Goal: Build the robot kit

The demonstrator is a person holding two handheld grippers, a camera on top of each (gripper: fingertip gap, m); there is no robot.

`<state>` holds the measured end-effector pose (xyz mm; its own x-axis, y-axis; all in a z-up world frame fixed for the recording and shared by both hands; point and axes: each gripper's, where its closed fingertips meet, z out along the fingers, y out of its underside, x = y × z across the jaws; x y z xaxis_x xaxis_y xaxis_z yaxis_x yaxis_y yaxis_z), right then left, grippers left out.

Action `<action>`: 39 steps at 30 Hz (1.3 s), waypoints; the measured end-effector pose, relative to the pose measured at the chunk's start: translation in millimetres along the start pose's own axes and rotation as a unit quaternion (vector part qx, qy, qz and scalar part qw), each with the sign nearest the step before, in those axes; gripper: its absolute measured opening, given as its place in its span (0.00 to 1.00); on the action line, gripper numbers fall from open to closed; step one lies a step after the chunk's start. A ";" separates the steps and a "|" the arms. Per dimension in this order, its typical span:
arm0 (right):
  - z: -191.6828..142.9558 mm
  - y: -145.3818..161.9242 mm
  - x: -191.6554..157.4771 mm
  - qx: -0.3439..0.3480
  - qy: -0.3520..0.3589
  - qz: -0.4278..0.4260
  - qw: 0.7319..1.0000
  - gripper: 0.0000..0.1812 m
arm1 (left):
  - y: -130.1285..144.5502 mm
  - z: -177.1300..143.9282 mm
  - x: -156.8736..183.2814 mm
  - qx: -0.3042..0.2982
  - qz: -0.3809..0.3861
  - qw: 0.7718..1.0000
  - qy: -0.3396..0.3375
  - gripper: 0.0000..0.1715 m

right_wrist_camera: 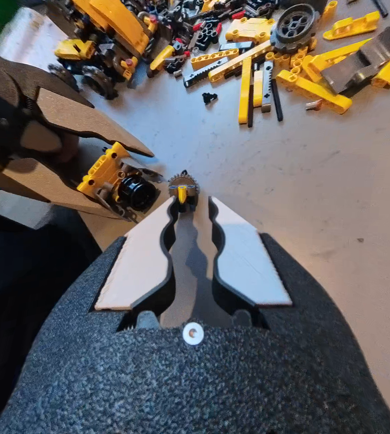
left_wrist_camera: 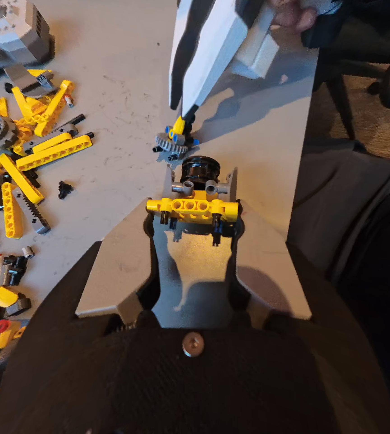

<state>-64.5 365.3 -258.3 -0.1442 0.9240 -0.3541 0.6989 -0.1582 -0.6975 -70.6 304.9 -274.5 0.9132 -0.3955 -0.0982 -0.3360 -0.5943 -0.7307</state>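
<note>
Two grippers share the pale table (left_wrist_camera: 123, 58). From the left wrist, the left gripper (left_wrist_camera: 193, 211) clamps a yellow beam assembly (left_wrist_camera: 193, 206) with a black hub (left_wrist_camera: 200, 170) — rigid, light plastic, best held by the beam's ends. From the right wrist, the right gripper (right_wrist_camera: 191, 199) stands narrowly parted, its tips just beside a small gear cluster (right_wrist_camera: 183, 186) with a yellow pin; only this view shows the half-built yellow vehicle (right_wrist_camera: 109, 35) — and the gap between its fingers.

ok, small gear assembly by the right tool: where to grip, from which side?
Probably the yellow connector sticking up from the gear assembly, approached from above along its axis. The grey gear lies low against the table, leaving little to pinch. The right tool already brackets it, fingers apart.
</note>
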 end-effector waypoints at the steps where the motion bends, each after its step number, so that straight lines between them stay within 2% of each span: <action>1: -2.3 0.0 2.8 -0.001 0.028 -0.013 1.000 0.15 | -0.8 -0.6 -0.9 0.003 0.009 1.000 -0.012 0.39; 3: -13.5 -6.9 4.3 0.018 0.089 -0.045 0.995 0.14 | -2.1 -2.0 -4.5 0.008 0.023 0.999 -0.040 0.39; 4: -18.5 -12.0 -5.5 0.035 0.097 -0.064 0.993 0.11 | -2.7 -2.8 -6.9 0.010 0.030 0.998 -0.056 0.39; 6: -16.0 -15.5 -49.1 0.056 0.037 -0.104 0.992 0.02 | -4.1 -3.3 -7.7 0.013 0.045 0.996 -0.073 0.40; 7: -11.3 -13.4 -69.1 0.055 0.008 -0.123 0.991 0.02 | -4.3 -3.3 -7.2 0.014 0.047 0.996 -0.073 0.40; 9: -0.2 -8.1 -86.0 0.044 -0.005 -0.142 0.989 0.09 | -3.3 -2.2 -5.8 0.011 0.035 0.998 -0.056 0.40; 11: 10.8 -4.7 -89.2 0.037 -0.003 -0.134 0.990 0.12 | -1.9 -1.9 -7.0 0.008 0.021 0.999 -0.048 0.40; 14: 18.1 -2.5 -88.8 0.039 0.023 -0.170 0.984 0.10 | -0.7 -3.5 -7.8 0.009 0.025 0.998 -0.050 0.40; 16: 18.8 -2.6 -91.2 0.041 0.004 -0.135 0.990 0.10 | -0.1 -5.2 -7.3 0.013 0.041 0.998 -0.043 0.40; 18: 17.1 -5.1 -91.0 0.056 -0.025 -0.079 0.995 0.03 | 0.2 -8.0 -9.4 0.021 0.070 0.996 -0.049 0.39; 23: 12.4 -6.5 -79.9 0.084 -0.010 -0.020 0.996 0.03 | -0.1 -13.9 -21.8 0.026 0.104 0.987 -0.124 0.40; 27: 17.6 -8.4 -77.9 0.109 0.028 -0.017 0.993 0.04 | -5.5 -17.9 -22.3 0.032 0.162 0.966 -0.201 0.40; 29: 21.1 -8.1 -83.1 0.117 0.021 -0.013 0.993 0.03 | -6.7 -19.7 -23.4 0.029 0.182 0.956 -0.230 0.40; 30: 22.1 -8.6 -85.9 0.125 0.015 -0.008 0.992 0.06 | -7.3 -19.8 -23.2 0.030 0.188 0.953 -0.234 0.39; 39: 26.8 -8.1 -79.2 0.144 0.011 0.017 0.989 0.06 | -9.3 -20.5 -21.1 0.032 0.213 0.944 -0.251 0.39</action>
<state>-77.5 284.1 -241.2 -0.1066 0.9229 -0.3699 0.4744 -0.2797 -0.8347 -91.5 304.4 -251.7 0.6974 -0.1976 -0.6889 -0.6978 -0.4062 -0.5899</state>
